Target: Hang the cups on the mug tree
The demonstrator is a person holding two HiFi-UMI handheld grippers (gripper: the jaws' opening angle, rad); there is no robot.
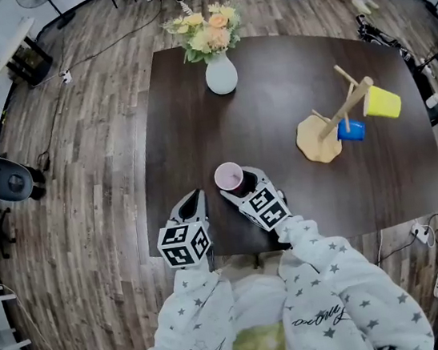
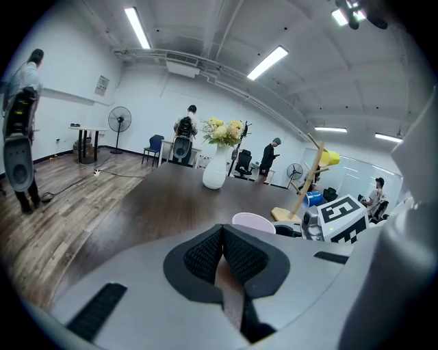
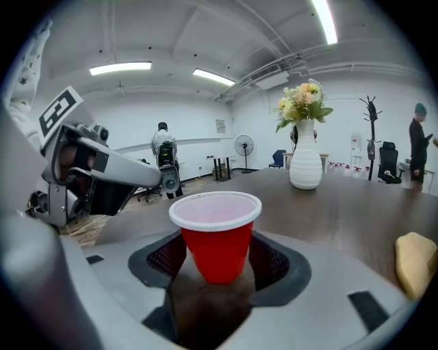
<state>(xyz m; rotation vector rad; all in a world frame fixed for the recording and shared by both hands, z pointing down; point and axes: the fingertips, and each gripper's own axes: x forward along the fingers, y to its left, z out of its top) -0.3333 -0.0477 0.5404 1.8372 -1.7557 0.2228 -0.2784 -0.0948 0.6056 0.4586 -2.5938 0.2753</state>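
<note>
**A:** Currently, what is the status at the dark brown rectangular table (image 1: 195, 117)?

**B:** From where I stand, two of three are done. The pale wooden mug tree (image 1: 346, 109) carries a yellow plastic cup (image 1: 383, 102) and a blue plastic cup (image 1: 351, 130). One red plastic cup with a white rim (image 3: 217, 232) remains. It stands upright near the table's front edge, well apart from the tree.

**A:** Tongs?

**B:** Right gripper (image 1: 238, 183): jaws spread either side of the red cup, not pressing it. Left gripper (image 2: 223, 256): jaws clenched together, empty.
</note>
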